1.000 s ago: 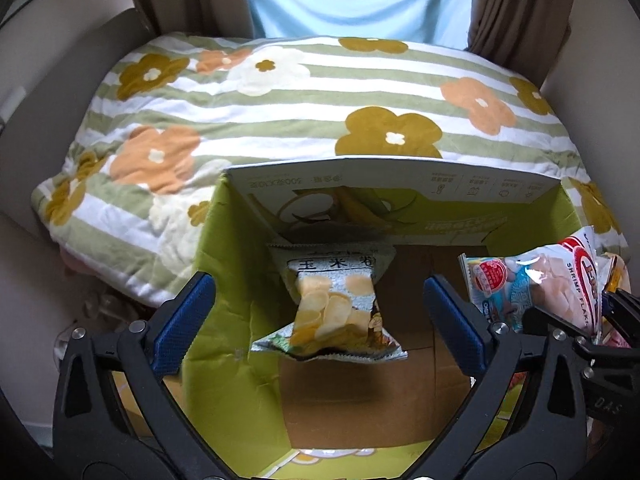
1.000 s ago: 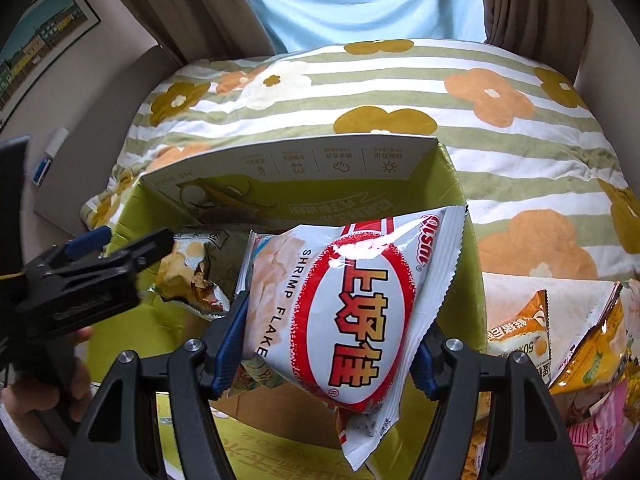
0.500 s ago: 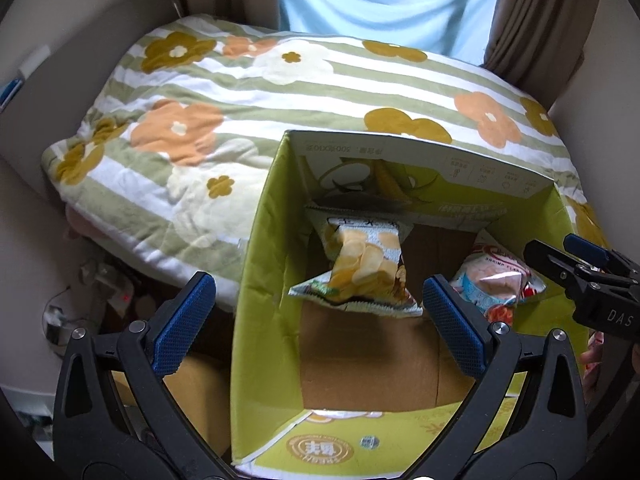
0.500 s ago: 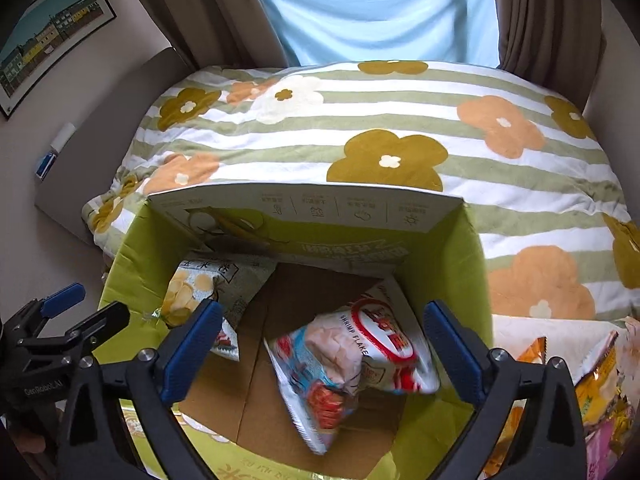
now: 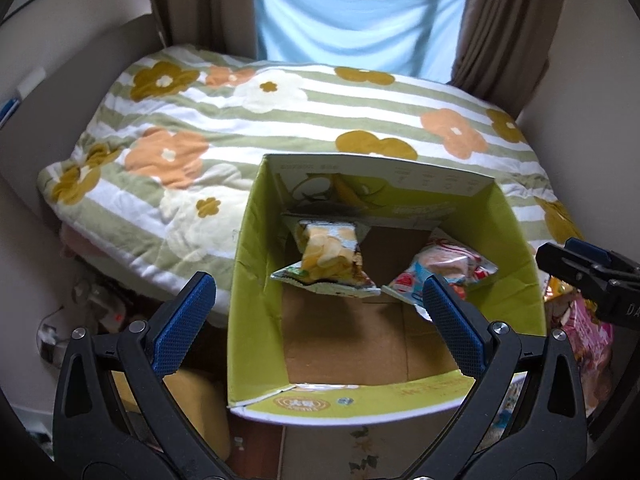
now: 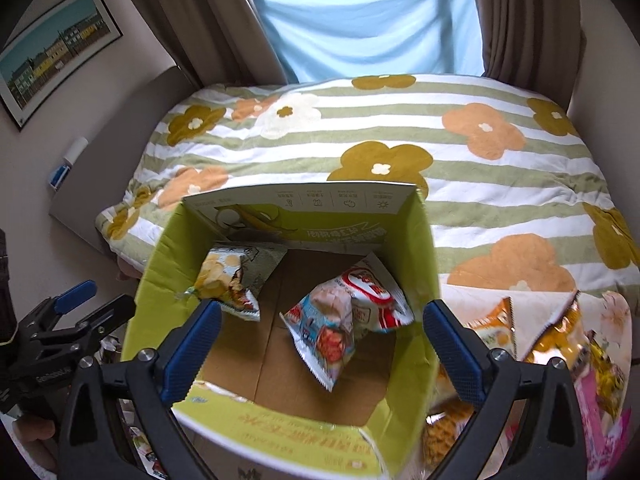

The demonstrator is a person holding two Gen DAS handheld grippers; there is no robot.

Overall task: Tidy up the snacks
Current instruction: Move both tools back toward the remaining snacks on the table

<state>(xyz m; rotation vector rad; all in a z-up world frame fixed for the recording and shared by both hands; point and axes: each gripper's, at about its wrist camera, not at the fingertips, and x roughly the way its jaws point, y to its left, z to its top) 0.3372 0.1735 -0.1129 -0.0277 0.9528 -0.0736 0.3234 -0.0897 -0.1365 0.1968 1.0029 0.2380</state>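
Observation:
A green cardboard box [image 5: 256, 280] [image 6: 412, 248] stands open at the foot of a bed. Two snack bags lie on its brown floor: a yellow corn-chip bag [image 5: 330, 256] [image 6: 228, 280] at the back left and a red-and-white shrimp-flake bag [image 5: 448, 268] [image 6: 344, 312] to its right. My left gripper [image 5: 316, 320] hangs open above the box's near left part, nothing between its blue pads. Above the box's near right side my right gripper [image 6: 320, 336] is open too, and the shrimp-flake bag lies free well below it. Each gripper shows at the edge of the other's view.
A flowered, striped quilt [image 5: 280, 120] covers the bed behind the box. Several more snack bags [image 6: 560, 344] are piled to the right of the box. Curtains [image 6: 360, 20] hang at the back. Clutter and a cable lie on the floor at the left [image 5: 92, 304].
My right gripper opened and the shrimp-flake bag dropped into the box, coming to rest right of the corn-chip bag. Both grippers have risen and drawn back from the box.

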